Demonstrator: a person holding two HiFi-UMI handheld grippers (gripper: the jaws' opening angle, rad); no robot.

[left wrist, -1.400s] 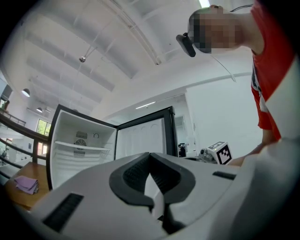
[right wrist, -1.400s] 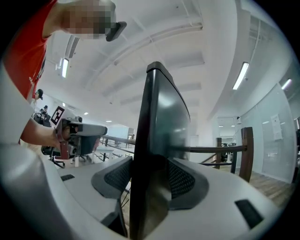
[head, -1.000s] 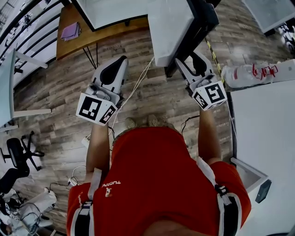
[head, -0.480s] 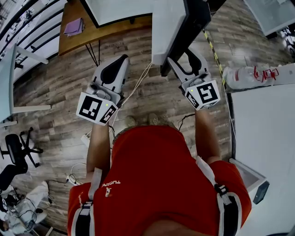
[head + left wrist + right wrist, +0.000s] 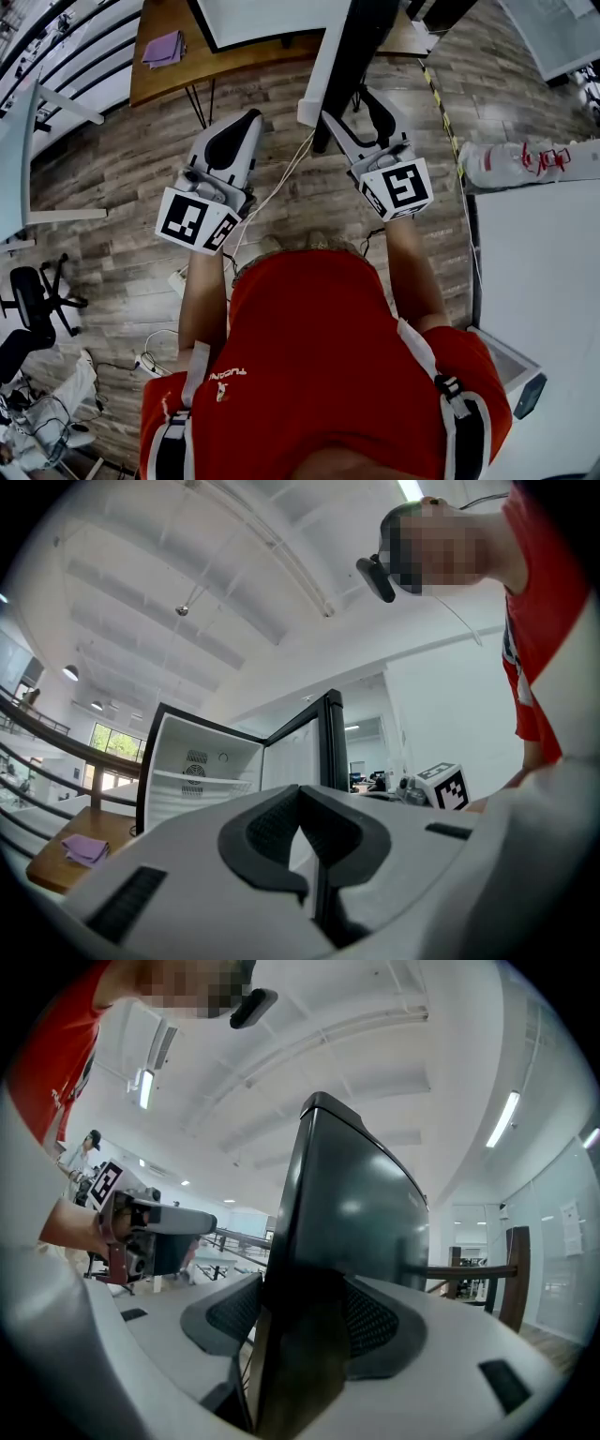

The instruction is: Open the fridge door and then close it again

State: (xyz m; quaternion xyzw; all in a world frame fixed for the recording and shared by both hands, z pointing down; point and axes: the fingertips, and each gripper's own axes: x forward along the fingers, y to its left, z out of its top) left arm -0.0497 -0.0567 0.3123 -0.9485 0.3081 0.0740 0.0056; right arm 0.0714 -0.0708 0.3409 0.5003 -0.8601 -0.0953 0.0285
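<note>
The fridge (image 5: 262, 19) stands open in front of me, its white inside (image 5: 197, 771) with a shelf showing in the left gripper view. Its dark door (image 5: 342, 56) swings out toward me. My right gripper (image 5: 361, 108) has the door's free edge (image 5: 356, 1204) between its jaws. The jaws are opening, and both pads (image 5: 375, 1321) still look pressed against the door's faces. My left gripper (image 5: 244, 122) hangs to the left of the door, shut and empty (image 5: 302, 803), pointing at the fridge.
A wooden table (image 5: 234, 56) with a purple cloth (image 5: 164, 49) stands left of the fridge. A white counter (image 5: 534, 272) runs along the right, with a wrapped bundle (image 5: 511, 159) at its far end. An office chair (image 5: 37, 305) sits at the left. A cable (image 5: 272, 192) trails on the floor.
The right gripper has moved left with the door's free edge, and the door now shows nearly edge-on. The left gripper has stayed about where it was.
</note>
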